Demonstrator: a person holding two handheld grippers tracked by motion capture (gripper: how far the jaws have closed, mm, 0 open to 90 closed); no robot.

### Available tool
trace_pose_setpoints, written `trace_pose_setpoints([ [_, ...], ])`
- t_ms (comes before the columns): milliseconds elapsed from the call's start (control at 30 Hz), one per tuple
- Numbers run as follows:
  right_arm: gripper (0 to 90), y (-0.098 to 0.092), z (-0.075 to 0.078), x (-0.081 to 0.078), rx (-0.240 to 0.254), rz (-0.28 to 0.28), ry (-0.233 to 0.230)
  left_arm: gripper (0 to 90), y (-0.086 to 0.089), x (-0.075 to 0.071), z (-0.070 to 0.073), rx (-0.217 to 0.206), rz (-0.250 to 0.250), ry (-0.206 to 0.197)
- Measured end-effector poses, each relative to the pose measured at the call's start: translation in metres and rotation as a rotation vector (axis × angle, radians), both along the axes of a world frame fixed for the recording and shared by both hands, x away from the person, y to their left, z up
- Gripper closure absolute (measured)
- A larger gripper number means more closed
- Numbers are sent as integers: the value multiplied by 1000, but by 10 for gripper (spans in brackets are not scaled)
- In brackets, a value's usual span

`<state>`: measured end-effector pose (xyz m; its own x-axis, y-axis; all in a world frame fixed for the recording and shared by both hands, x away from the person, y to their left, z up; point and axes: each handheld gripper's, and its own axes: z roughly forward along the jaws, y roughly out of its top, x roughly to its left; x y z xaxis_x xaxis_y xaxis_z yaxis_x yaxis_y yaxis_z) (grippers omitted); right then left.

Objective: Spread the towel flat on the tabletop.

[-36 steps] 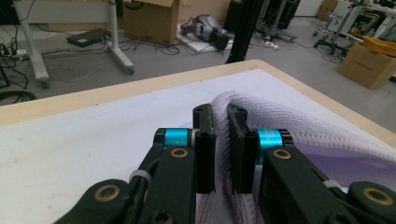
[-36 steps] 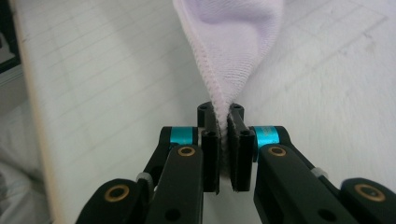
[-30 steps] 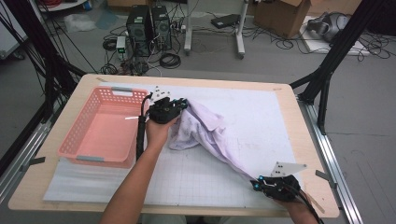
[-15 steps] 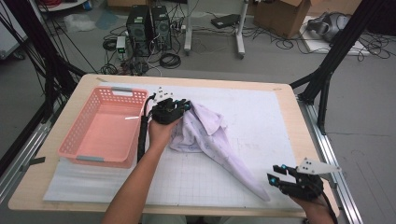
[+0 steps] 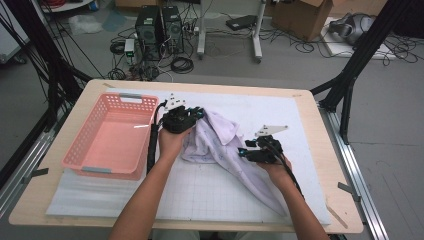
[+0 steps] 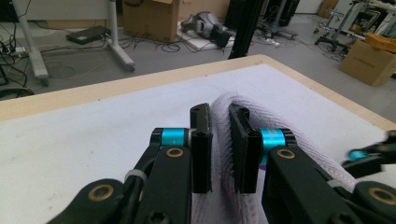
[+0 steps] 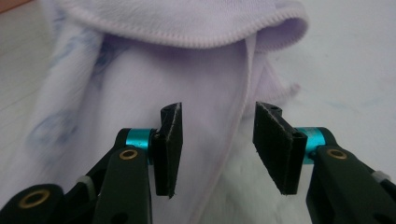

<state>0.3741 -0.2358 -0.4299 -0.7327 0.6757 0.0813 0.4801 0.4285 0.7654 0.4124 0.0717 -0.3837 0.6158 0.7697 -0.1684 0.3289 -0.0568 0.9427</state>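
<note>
Your left gripper [image 5: 196,113] pinched the lavender garment [image 5: 220,145] near the desk's far edge; your right gripper [image 5: 242,152], jaws just opened and gripping nothing, hovered over its middle.

A grey floor [image 5: 300,65] is seen beyond a wooden table [image 5: 320,150] covered by a white mat [image 5: 280,107]. Two black computer towers [image 5: 160,27], tangled cables [image 5: 182,62], cardboard boxes [image 5: 300,15] and black frame struts [image 5: 357,62] are placed around it.
</note>
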Motion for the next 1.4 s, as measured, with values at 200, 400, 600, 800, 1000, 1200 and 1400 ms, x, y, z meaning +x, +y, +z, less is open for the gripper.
trace_pose_setpoints([
  [200, 878, -2, 3, 13, -13, 21, -6, 799, 1, 2, -2, 9, 28, 7],
  [400, 879, -66, 28, 11, -7, -234, -113, 568, 0, 6, -6, -26, 87, 39],
  [600, 878, -119, 39, 16, -53, -519, -152, 431, -7, 2, -7, 1, 61, 35],
  [800, 876, -137, 38, 16, -166, -668, -156, 406, -1, -3, -4, -6, 40, 27],
  [1000, 595, -124, 35, 9, -149, -626, -150, 388, 2, -5, -10, 0, 20, 59],
  [1200, 524, -80, 32, -6, -98, -304, -165, 397, 3, -9, -7, 12, 10, 33],
  [1400, 453, -33, 13, -9, -75, -2, -59, 516, 4, -12, -7, 39, -32, 37],
])
